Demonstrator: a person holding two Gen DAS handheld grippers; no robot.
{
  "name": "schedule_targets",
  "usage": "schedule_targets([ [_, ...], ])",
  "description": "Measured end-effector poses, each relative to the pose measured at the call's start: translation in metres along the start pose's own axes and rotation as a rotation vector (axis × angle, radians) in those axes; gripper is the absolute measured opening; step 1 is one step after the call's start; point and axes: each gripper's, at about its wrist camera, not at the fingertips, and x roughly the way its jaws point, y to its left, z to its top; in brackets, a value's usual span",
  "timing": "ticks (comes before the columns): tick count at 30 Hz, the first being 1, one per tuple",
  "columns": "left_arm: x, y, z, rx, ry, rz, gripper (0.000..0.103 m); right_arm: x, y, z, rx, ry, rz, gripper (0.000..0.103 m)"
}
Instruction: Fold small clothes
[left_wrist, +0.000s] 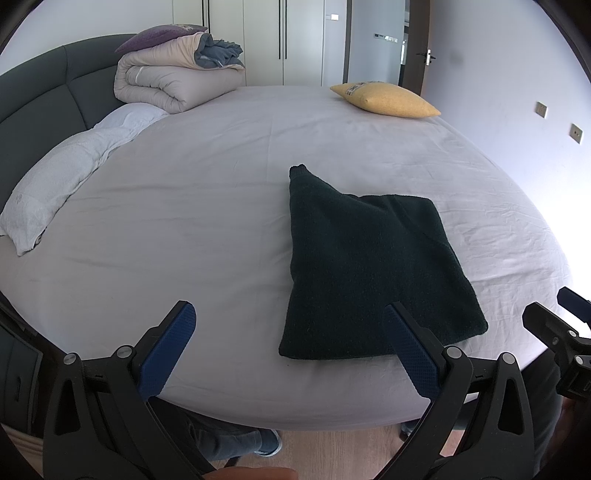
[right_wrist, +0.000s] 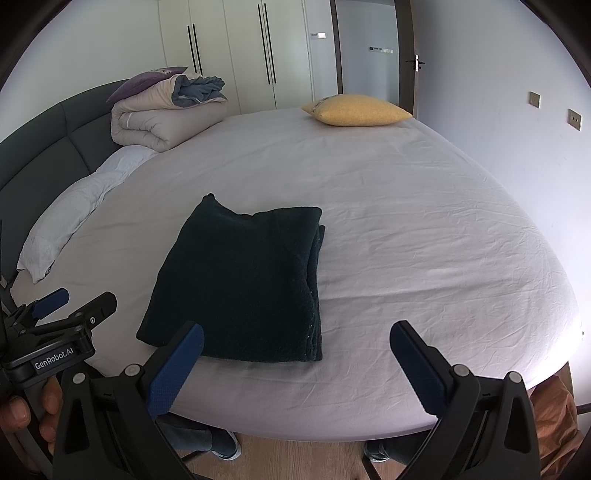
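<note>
Dark garment (left_wrist: 373, 266) lies on the bed (left_wrist: 207, 206), near the front edge, already folded into a compact, roughly square stack. In the right wrist view I can see layered edges along its right side, so it's more than one fold deep. One corner at the far left sticks out past the rest of the top edge, a small pointed bit. Otherwise flat, no sleeves hanging loose that I can see.

My left gripper (left_wrist: 291, 350) is spread wide, holding nothing. Its right finger overlaps the near edge of the garment in the left wrist view, but I can't tell if it touches or just hovers above. My right gripper (right_wrist: 297, 363) is also spread wide and empty, sitting at the near edge of the bed, its left finger just in front of the garment's near corner. Neither pair of fingers is pinching any cloth.

Judgement on progress: folding of this item looks basically done. What could be left is only tidying: tucking that poking corner, squaring the edges, or moving the stack aside. I see no other small clothes waiting on the bed, so I can't say whether more pieces follow.

Other stuff, well away from the garment: yellow cushion (right_wrist: 356, 109) at the far side, rolled duvet (left_wrist: 173, 79) by the headboard (left_wrist: 44, 92), white pillow (left_wrist: 62, 177) along the left. None of it is in the way.
</note>
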Motion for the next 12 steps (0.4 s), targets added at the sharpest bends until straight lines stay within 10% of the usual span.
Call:
schedule_targets([
  [12, -0.0003, 0.0011, -0.0035, -0.001, -0.001, 0.005, 0.103, 0.0043, 0.0005, -0.0028, -0.005, 0.008, 0.006, 0.103],
])
